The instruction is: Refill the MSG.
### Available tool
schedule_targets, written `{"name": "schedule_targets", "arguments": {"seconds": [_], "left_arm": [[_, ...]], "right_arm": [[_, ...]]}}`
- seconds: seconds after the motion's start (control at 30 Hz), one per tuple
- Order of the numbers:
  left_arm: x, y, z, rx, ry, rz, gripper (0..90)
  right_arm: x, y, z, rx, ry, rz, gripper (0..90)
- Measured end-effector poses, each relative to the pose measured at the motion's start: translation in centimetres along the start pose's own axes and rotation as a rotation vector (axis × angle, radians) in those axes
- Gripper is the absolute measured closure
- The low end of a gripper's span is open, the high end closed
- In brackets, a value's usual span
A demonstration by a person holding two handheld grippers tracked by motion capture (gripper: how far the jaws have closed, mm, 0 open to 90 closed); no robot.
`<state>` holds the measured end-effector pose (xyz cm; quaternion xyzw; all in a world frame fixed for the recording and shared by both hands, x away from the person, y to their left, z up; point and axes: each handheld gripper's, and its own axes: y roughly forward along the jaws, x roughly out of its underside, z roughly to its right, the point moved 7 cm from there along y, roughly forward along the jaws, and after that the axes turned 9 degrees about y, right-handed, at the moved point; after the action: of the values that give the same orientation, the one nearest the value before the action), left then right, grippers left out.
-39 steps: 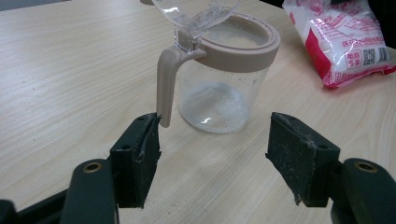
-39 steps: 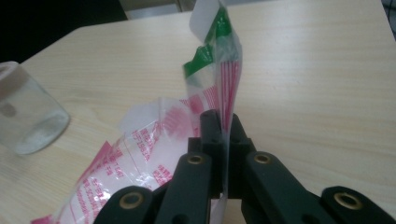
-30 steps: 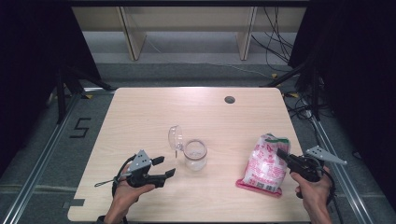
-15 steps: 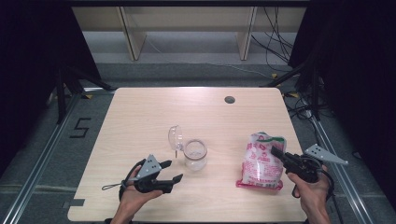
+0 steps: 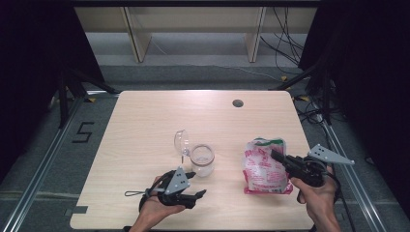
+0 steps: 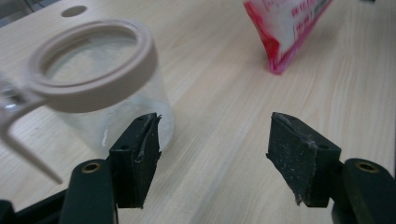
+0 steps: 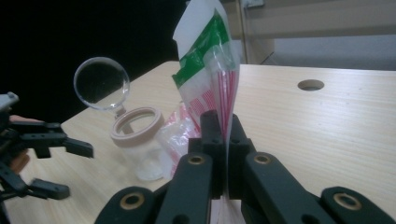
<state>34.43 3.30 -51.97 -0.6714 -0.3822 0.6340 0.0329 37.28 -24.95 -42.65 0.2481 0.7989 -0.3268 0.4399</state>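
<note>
One table [image 5: 145,125] carries two things, a jar and a bag, and two grippers work over its near edge. At the near left, the left gripper [image 5: 197,184] lies low over the wood with its jaws spread and nothing between them; in the left gripper view the pads stand well apart just near of the jar, without touching it. The single clear glass jar [image 5: 202,161] stands upright near the table's middle, mouth up, ringed by a beige collar; its one round clear lid [image 5: 182,142] is flipped open and stands on edge at the jar's far left, hinged to the collar. To the right, the one pink, white and green plastic bag [image 5: 263,164] has its long axis running near to far, its pink sealed end toward the near edge and its green-printed end toward the far side. The right gripper [image 5: 275,155] is clamped tight on the bag's right side; in the right gripper view the bag's edge rises between the closed jaws
</note>
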Motion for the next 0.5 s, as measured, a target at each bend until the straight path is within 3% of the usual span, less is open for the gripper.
{"name": "schedule_targets", "arguments": {"seconds": [0.03, 0.07, 0.1, 0.13, 0.17, 0.3, 0.4, 0.43, 0.47, 0.5], "left_arm": [[0.0, 0.5, 0.1, 0.009, -0.002, -0.003, 33.5], [-0.1, 0.9, 0.3, 0.014, -0.009, -0.006, 33.5], [-0.2, 1.2, 0.5, 0.018, -0.011, -0.006, 33.4], [-0.4, 1.4, 0.7, 0.029, -0.009, -0.011, 33.5], [-0.8, 1.9, 1.0, 0.032, -0.005, -0.001, 33.5], [-1.4, 3.6, 1.9, 0.037, 0.009, 0.003, 33.8], [-2.0, 4.9, 2.9, 0.067, 0.045, -0.013, 33.9], [-2.2, 5.3, 3.0, 0.061, 0.057, -0.017, 34.0], [-2.4, 5.9, 3.2, 0.040, 0.064, -0.012, 34.0], [-2.5, 6.3, 3.1, 0.028, 0.104, -0.048, 34.0]], "right_arm": [[-0.1, 0.2, -0.4, -0.016, 0.021, 0.003, 90.0], [-0.4, 0.5, -0.2, -0.017, -0.015, 0.011, 90.0], [-0.5, 0.6, -0.3, -0.017, -0.012, 0.001, 90.0], [-0.5, 0.7, -0.7, -0.025, 0.026, -0.011, 90.0], [-0.8, 0.8, -0.5, -0.021, -0.006, -0.001, 90.0], [-1.4, 1.2, -1.0, -0.019, -0.033, -0.018, 90.0], [-2.0, 1.3, -1.2, -0.003, -0.043, -0.015, 90.0], [-2.3, 1.5, -1.0, 0.004, -0.070, -0.005, 90.0], [-2.3, 1.5, -1.1, 0.012, -0.042, -0.006, 90.0], [-2.4, 1.6, -1.2, 0.018, -0.033, -0.007, 90.0]]}}
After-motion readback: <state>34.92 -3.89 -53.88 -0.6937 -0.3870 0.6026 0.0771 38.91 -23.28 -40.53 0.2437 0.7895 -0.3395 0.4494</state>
